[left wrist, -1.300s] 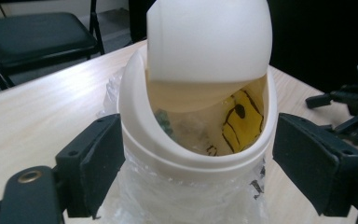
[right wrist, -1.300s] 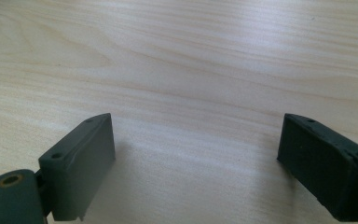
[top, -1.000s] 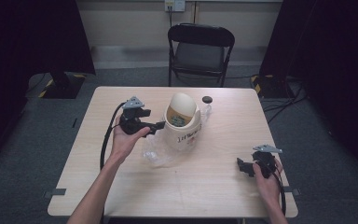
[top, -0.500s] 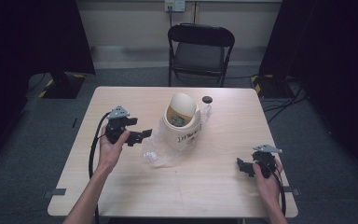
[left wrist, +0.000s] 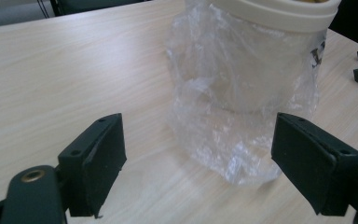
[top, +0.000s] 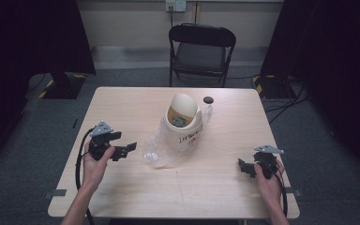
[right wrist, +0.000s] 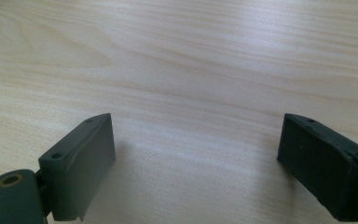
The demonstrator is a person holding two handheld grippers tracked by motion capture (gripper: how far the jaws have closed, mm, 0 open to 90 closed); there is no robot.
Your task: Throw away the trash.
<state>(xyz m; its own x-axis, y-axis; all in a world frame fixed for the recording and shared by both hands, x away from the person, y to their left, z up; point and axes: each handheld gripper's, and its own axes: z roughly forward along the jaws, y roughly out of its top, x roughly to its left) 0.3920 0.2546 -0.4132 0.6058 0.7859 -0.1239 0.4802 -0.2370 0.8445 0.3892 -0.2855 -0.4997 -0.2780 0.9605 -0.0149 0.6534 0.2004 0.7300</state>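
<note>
Both grippers, left gripper (top: 130, 149) and right gripper (top: 240, 165), stand spread and empty beside the bagged bin (top: 183, 123) mid-table; I fear snagging its loose plastic bag (left wrist: 233, 116) would topple it.

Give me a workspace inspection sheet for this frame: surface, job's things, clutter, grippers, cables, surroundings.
Surface: light wooden table, bare wood around the things.
Job's things: cream bin with domed lid, upright mid-table; clear plastic bag wrapped round it, spilling onto the wood.
Clutter: small black cap behind the bin.
Grippers: left gripper open, pointed at the bag, apart from it; right gripper open over bare wood.
Cables: black cable loops from the left gripper.
Surroundings: black folding chair behind the table; grey floor.
</note>
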